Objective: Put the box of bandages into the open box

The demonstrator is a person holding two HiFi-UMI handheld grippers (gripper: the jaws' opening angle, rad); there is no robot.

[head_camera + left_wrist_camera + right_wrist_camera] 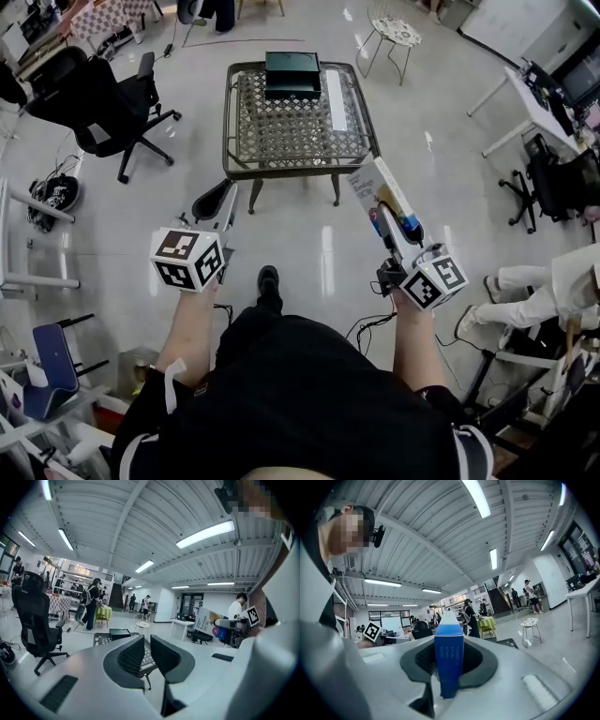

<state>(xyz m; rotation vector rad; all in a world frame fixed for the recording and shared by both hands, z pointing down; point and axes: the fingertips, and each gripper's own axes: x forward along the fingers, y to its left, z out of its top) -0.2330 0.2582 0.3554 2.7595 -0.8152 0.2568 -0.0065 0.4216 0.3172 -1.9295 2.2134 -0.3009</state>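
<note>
On table (281, 131), open black box (292, 75), right hand-held gripper (396, 227) pinching bandage box (375, 187), left hand-held gripper (146, 651) narrowly spread

Glossy floor (309, 239), metal-mesh table (281, 131), cardboard bandage box (373, 187)

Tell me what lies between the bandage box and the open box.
In the head view, only the table's bare mesh top and a white strip beside the open box lie between it and the bandage box in the right gripper.

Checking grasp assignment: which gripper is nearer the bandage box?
Right. The right gripper has its jaws shut on the bandage box, which sticks out ahead of them. The left gripper is empty, well off to the box's left.
</note>
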